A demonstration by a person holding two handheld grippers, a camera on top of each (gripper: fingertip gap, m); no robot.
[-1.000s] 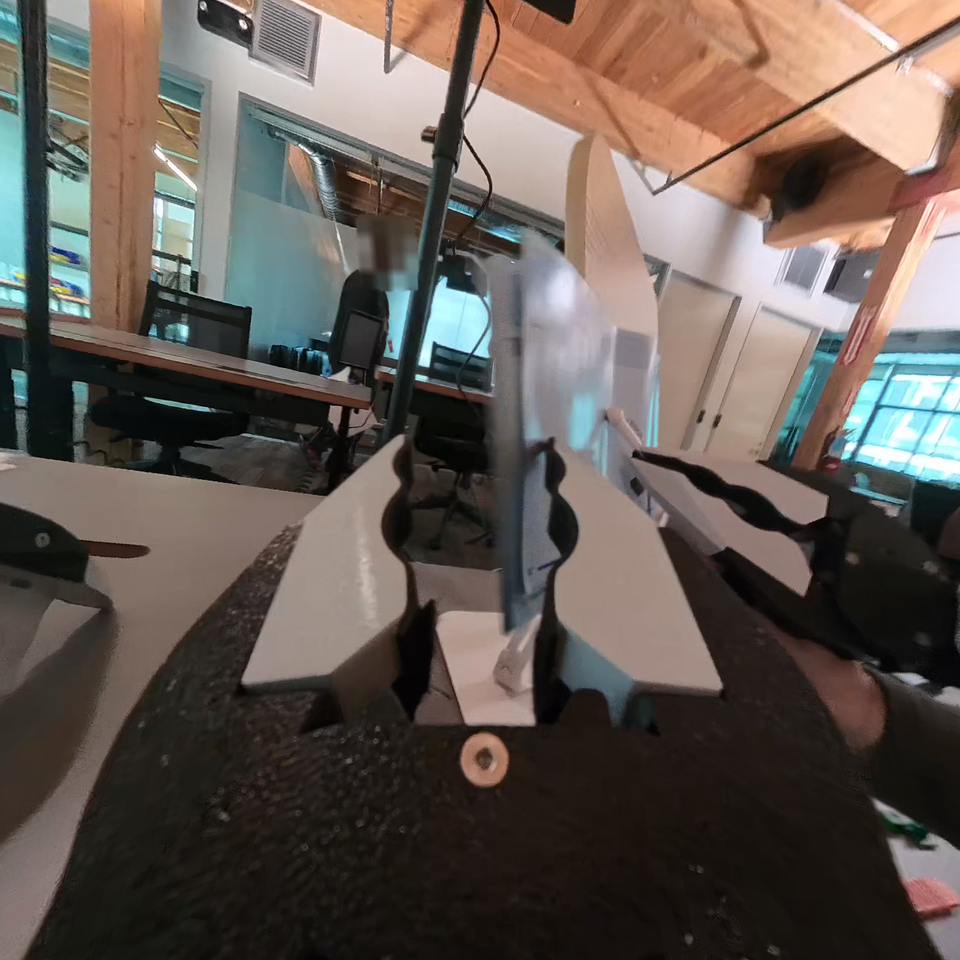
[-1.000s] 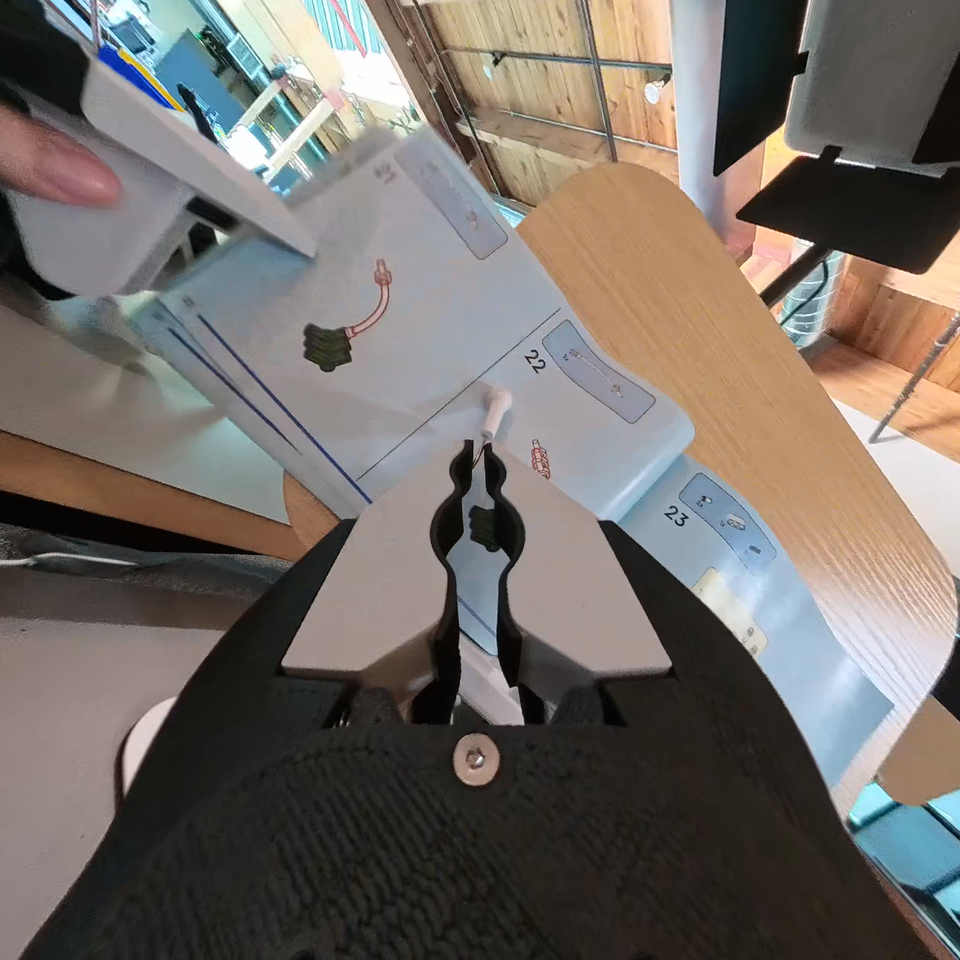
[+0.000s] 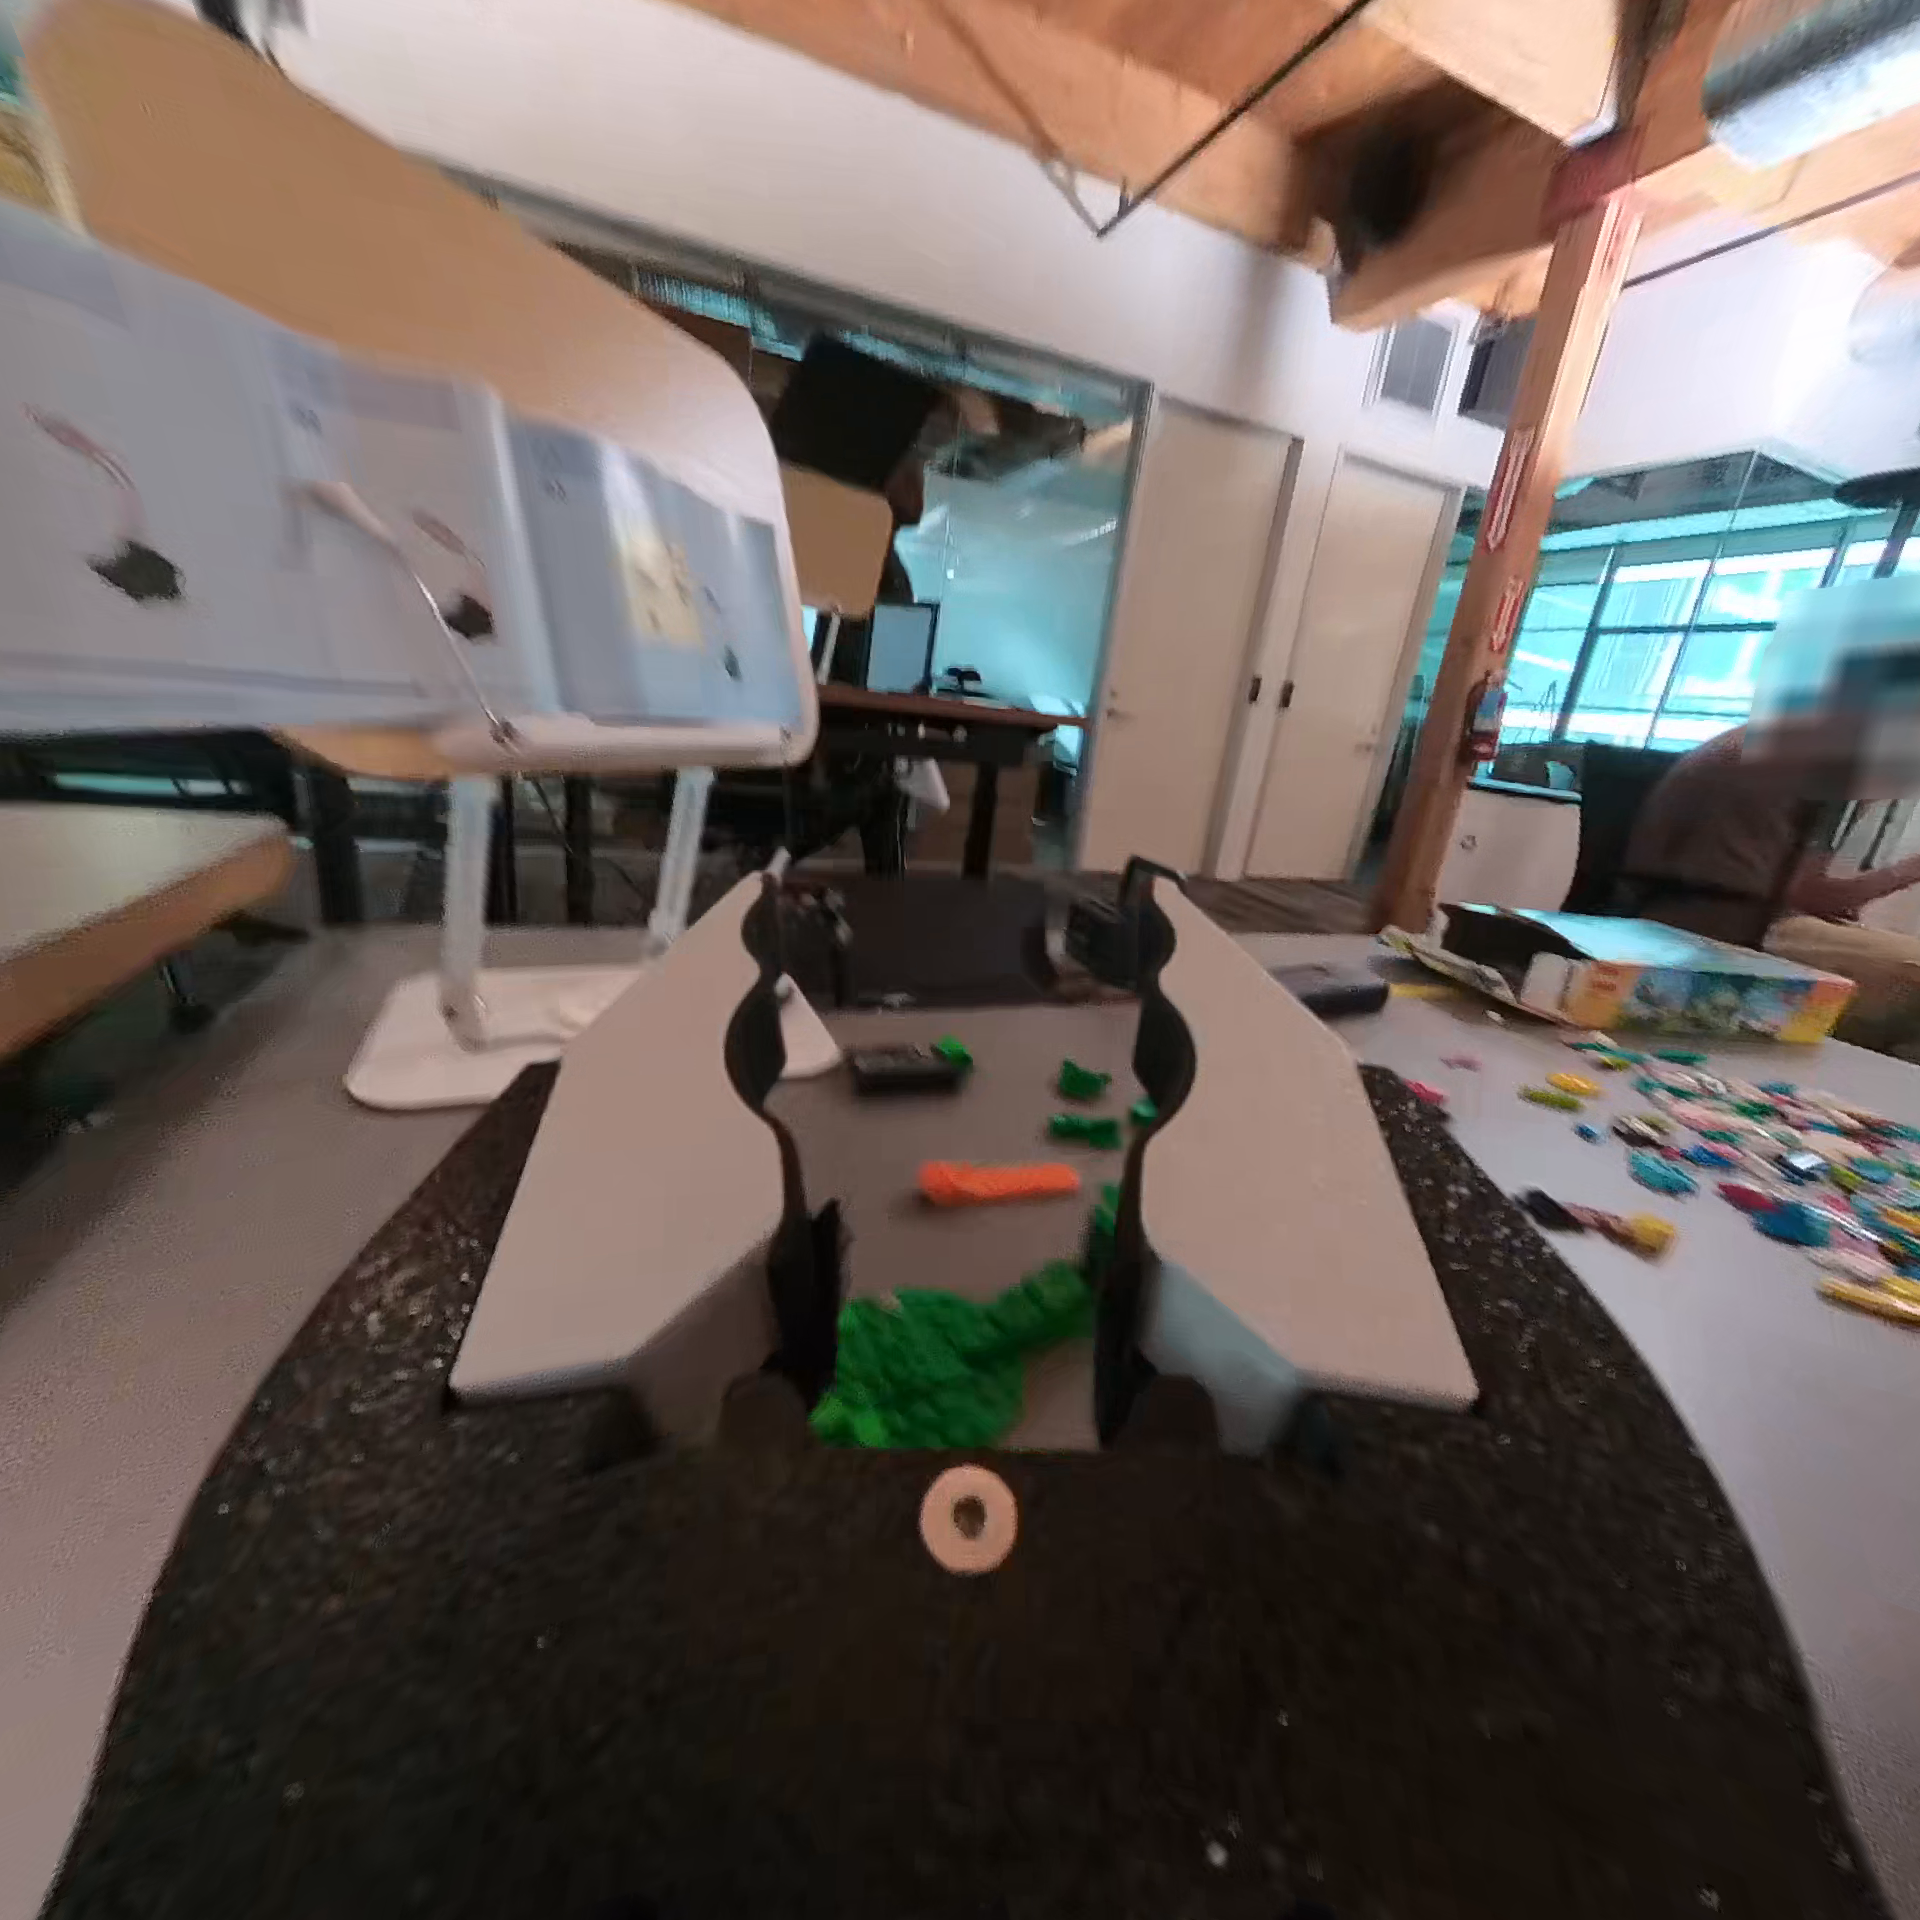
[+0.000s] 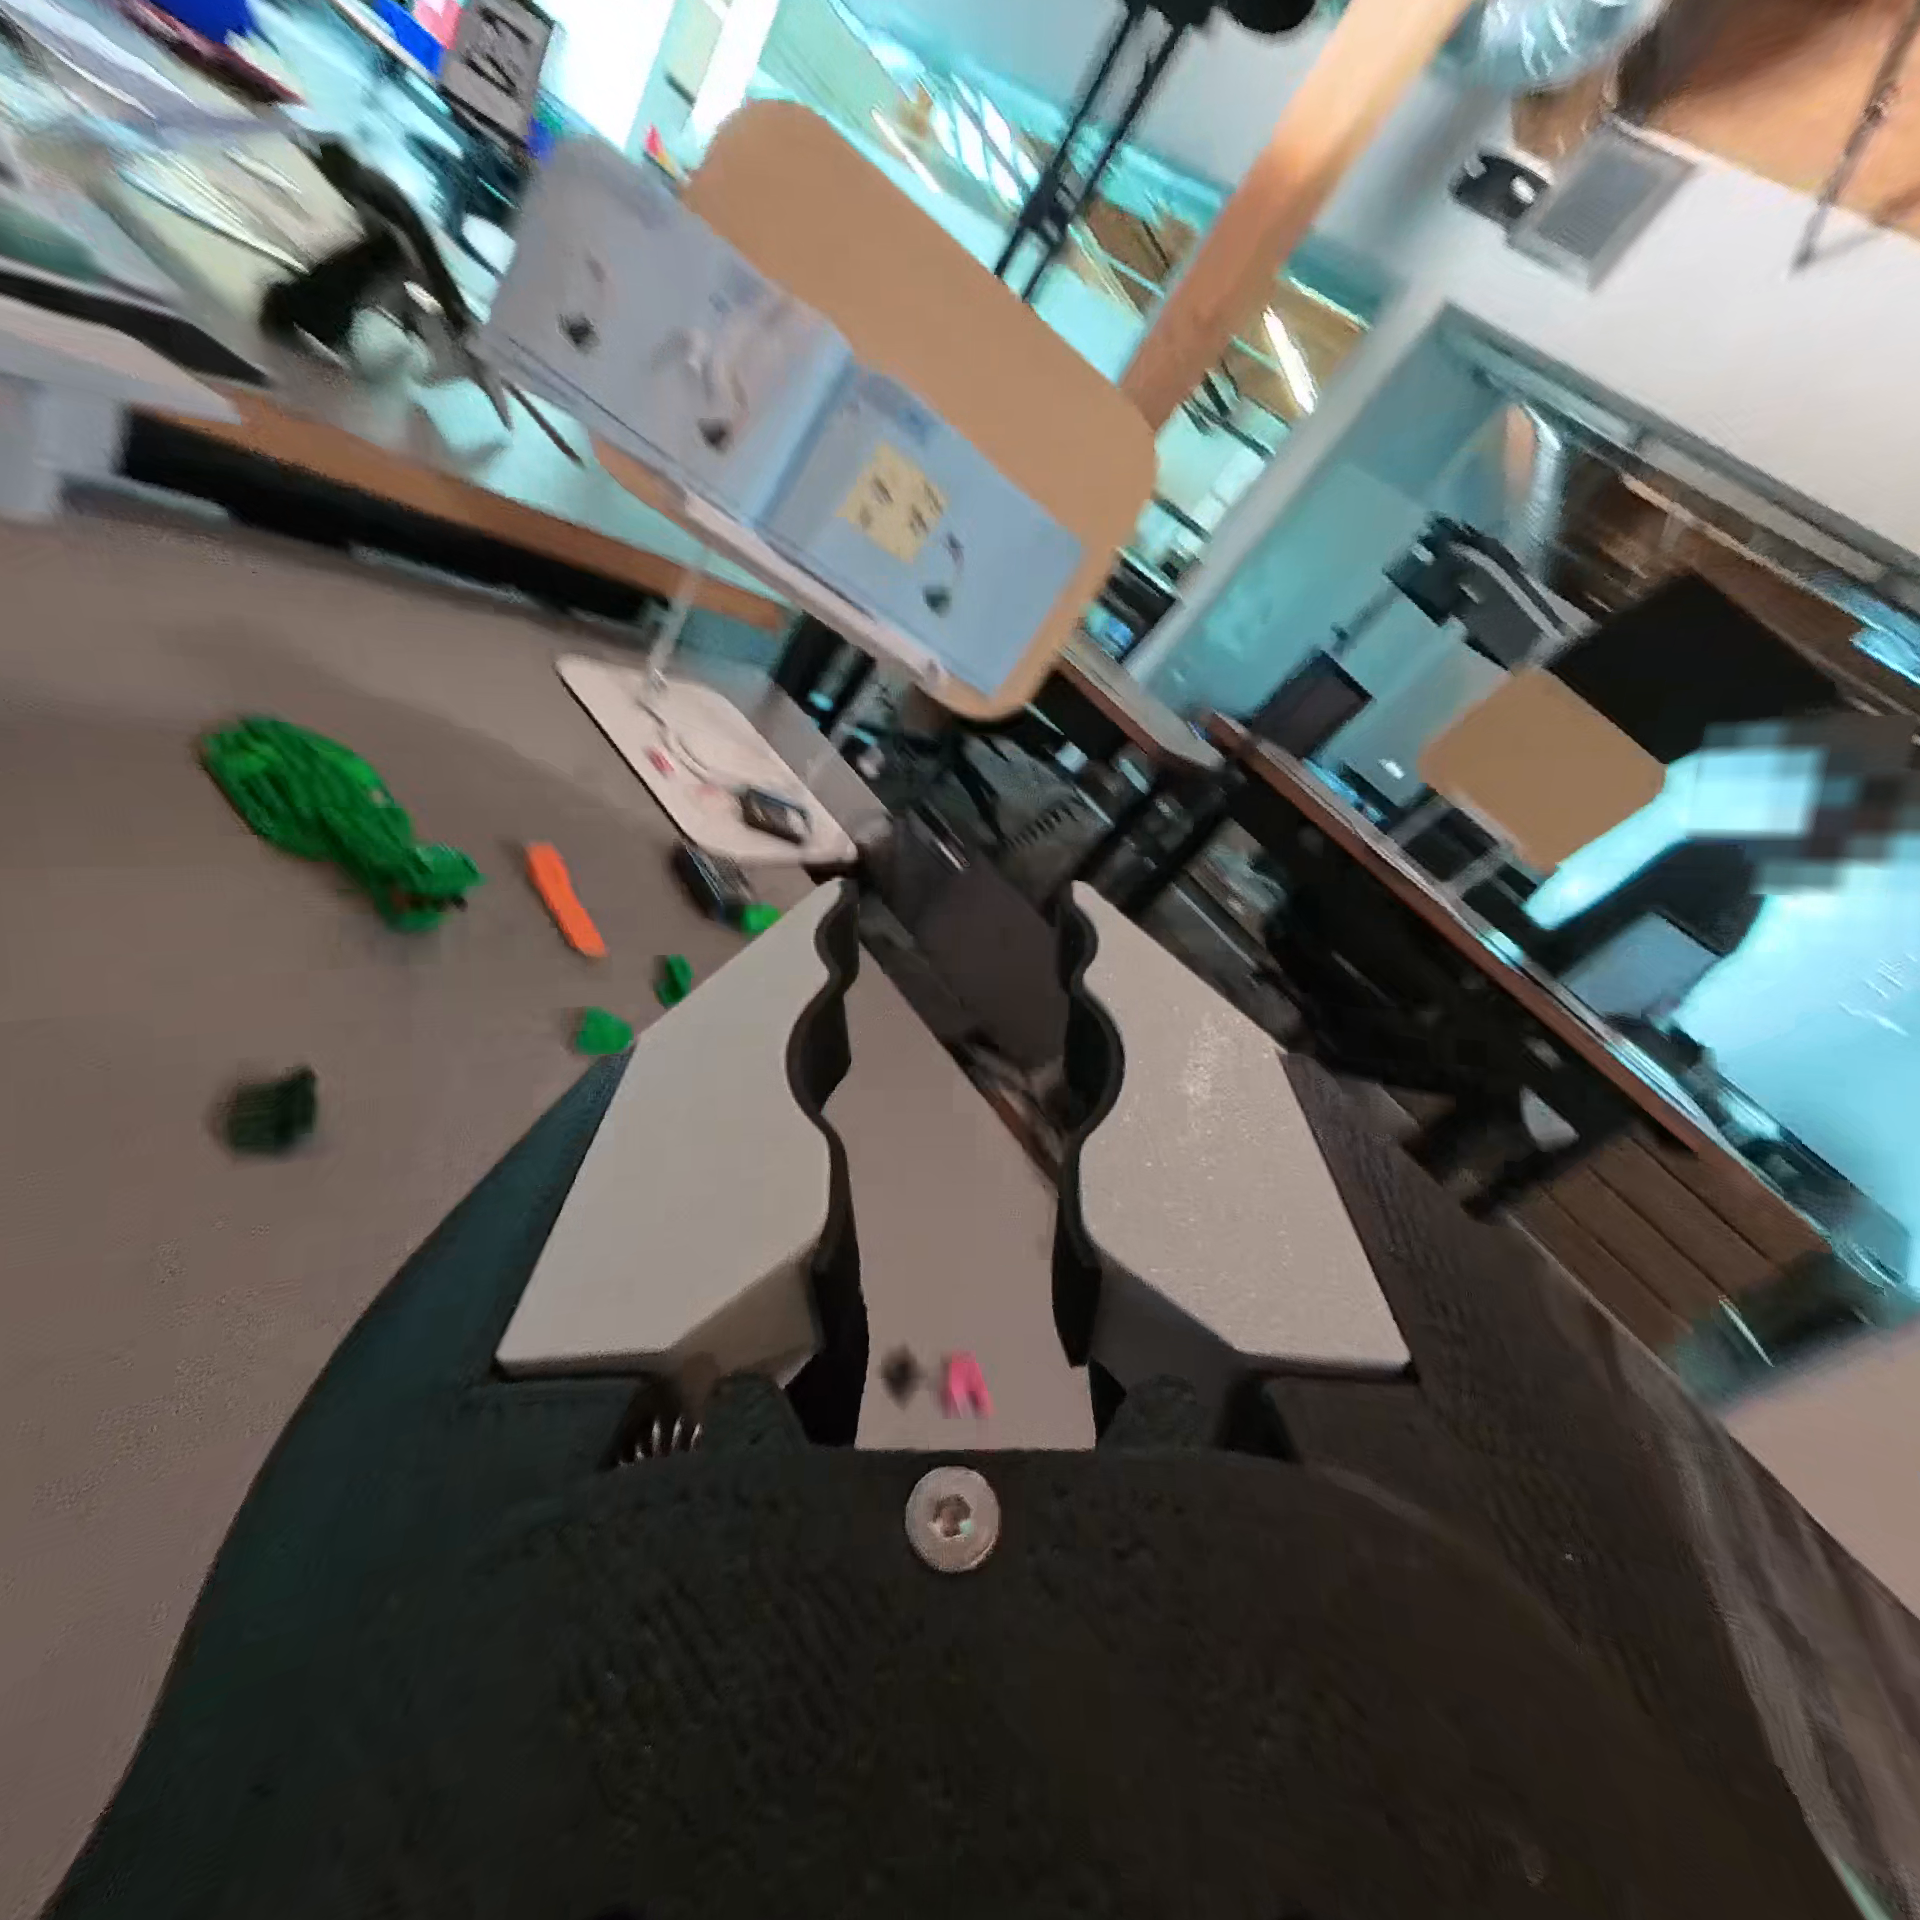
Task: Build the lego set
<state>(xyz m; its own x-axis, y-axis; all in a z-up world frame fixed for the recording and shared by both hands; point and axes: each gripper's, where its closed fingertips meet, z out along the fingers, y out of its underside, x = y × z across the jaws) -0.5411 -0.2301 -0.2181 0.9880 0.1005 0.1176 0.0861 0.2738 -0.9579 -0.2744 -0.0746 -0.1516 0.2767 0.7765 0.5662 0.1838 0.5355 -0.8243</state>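
Observation:
My left gripper (image 3: 956, 894) is open and empty, low over the grey table. A bright green lego build (image 3: 935, 1361) lies on the table between its fingers, near their base. An orange piece (image 3: 997, 1179) and small green pieces (image 3: 1081, 1081) lie just beyond it. My right gripper (image 4: 958, 899) is open and empty. In its view the green build (image 4: 322, 800), the orange piece (image 4: 561, 899) and a dark green piece (image 4: 270, 1112) lie to the left. A small pink piece (image 4: 961, 1387) shows between its fingers on the table. The instruction booklet (image 3: 395, 582) rests open on a stand.
The stand's white base (image 3: 478, 1039) sits at the back left, with a black item (image 3: 904, 1070) beside it. A pile of loose bricks (image 3: 1766, 1164) and the lego box (image 3: 1662, 987) lie to the right. A person (image 3: 1714, 831) sits behind the box. The tips of one gripper are about 35 cm away from the tips of the other.
Both grippers have drawn back from the booklet and opened. The left let go of the page it held. Both now look down over the table; the frames are motion-blurred.

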